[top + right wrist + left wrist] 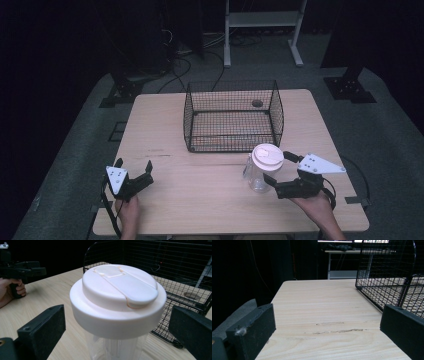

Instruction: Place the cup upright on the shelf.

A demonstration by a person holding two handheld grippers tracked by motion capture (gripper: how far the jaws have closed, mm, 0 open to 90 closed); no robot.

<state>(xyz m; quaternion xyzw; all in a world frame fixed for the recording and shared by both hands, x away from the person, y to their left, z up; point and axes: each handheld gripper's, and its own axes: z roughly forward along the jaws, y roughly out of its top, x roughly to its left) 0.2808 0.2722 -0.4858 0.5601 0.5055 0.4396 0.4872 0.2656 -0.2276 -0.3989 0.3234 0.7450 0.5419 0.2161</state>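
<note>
Two hand-held grippers sit at the near edge of the wooden table [210,185], one in each hand. Left gripper [134,172] is at the near left, jaws spread wide with nothing between them, just bare tabletop ahead in the left gripper view. Left hand [129,212] wraps its grip from below. Right gripper [280,170] is at the near right, grey three-cornered plate on top, right hand [315,207] behind it. Its jaws are wide open too, standing on either side of the clear jar [259,177] but not touching it; gaps show on both sides in the right gripper view. Jar stands upright on the table, just in front of the basket's near right corner, near it but apart. White lid [117,300] is on the jar, round, with a raised flat strap across the top. Jar body below is see-through; contents cannot be told.

Farther back, a black wire basket [233,116] sits at table centre toward the far edge, open top, nothing inside that can be made out. Beyond the table: dark floor, cables, a white metal frame [262,30] at the back.
</note>
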